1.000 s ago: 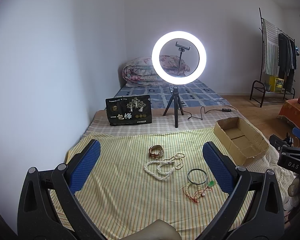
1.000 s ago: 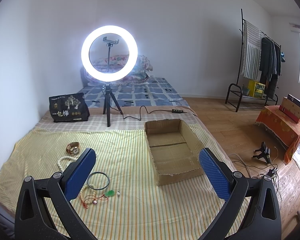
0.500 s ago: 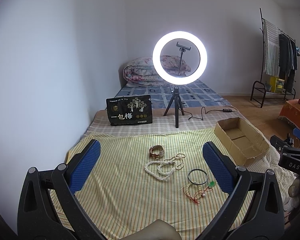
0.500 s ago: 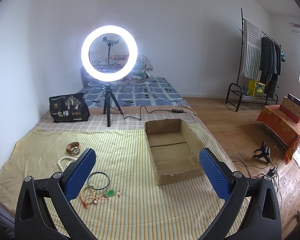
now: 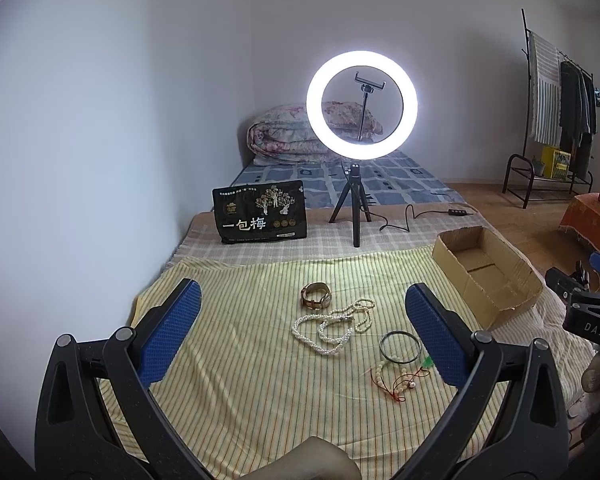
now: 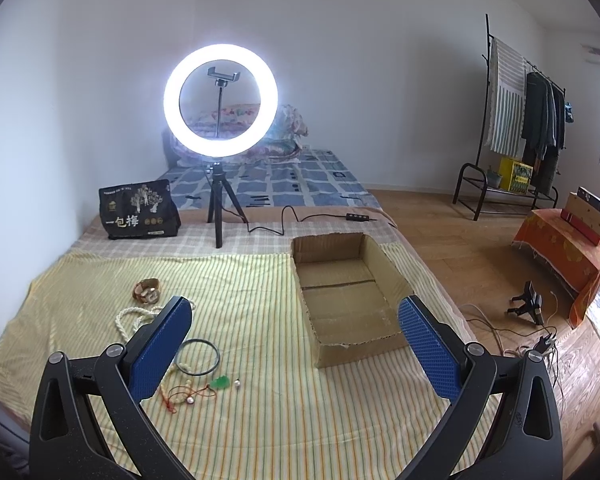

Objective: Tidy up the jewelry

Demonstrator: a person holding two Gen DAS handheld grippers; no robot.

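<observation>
Pearl necklace (image 5: 332, 330), watch (image 5: 316, 296), bangle (image 5: 401, 346) on striped cloth, cardboard box (image 6: 352, 292) holding nothing, both tools spread wide

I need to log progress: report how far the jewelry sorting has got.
Done: nothing; the cardboard box is empty. In hand: nothing; the left gripper and right gripper are both open. Left: watch, pearl necklace, dark bangle and red-cord bead bracelet, all lying on the striped cloth.

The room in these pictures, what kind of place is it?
Most likely a bedroom at home: a folded quilt lies on the bed, and a clothes rack stands by the wall.
</observation>
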